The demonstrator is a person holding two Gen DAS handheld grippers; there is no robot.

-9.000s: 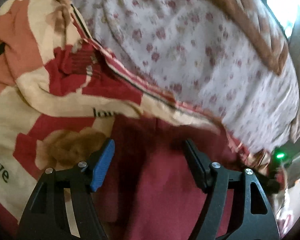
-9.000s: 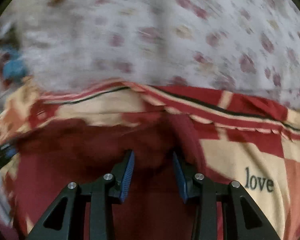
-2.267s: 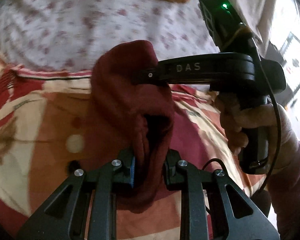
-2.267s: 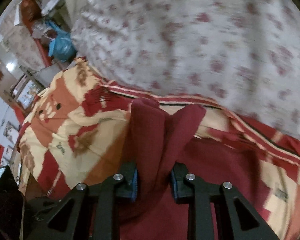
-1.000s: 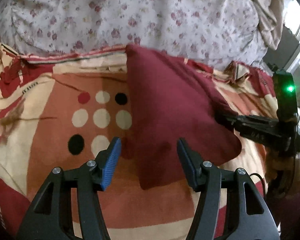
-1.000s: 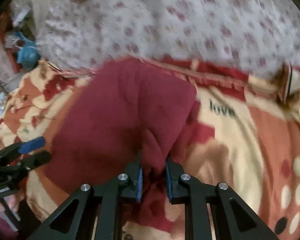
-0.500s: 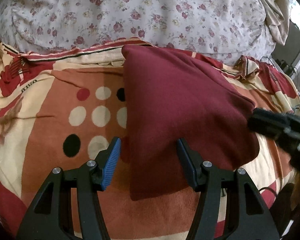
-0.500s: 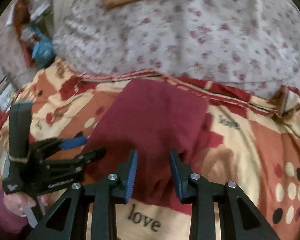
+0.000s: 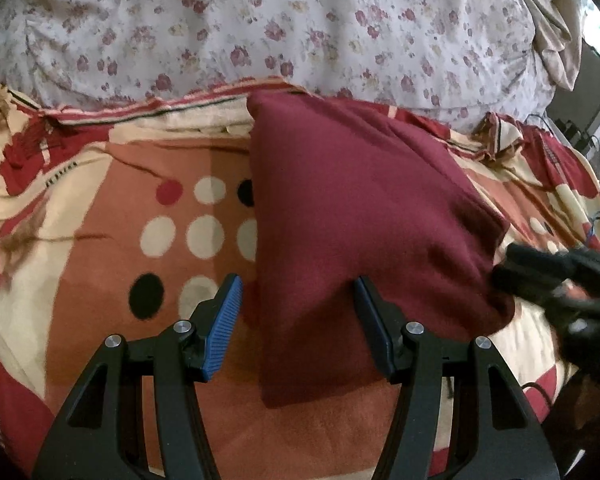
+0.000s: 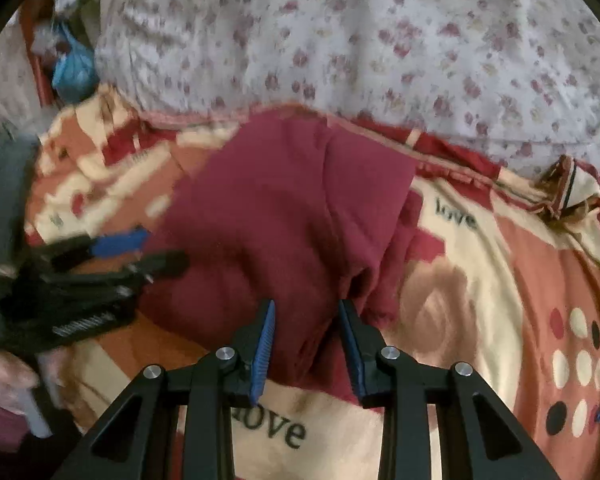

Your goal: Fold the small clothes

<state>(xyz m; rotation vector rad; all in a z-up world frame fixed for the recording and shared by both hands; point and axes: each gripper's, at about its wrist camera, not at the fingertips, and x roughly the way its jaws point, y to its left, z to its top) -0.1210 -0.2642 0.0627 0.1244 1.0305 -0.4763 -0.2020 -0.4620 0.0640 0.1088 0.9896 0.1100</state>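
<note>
Left wrist view: the left tongs [image 9: 298, 320] stand spread and hold nothing, just over the near edge of the folded maroon garment [image 9: 352, 216], which lies on the patterned blanket [image 9: 112, 216] covering the bed. The right tongs [image 10: 306, 338] are parted too, with loose cloth between the pads but not pinched. A careless withdrawal could snag that bunched right edge and undo the fold. Beyond lies the flowered quilt [image 9: 300, 20].

left claw [image 9: 298, 312]: black frame | blue ribbed pads [image 9: 224, 322] | silver screws [image 9: 182, 326]
</note>
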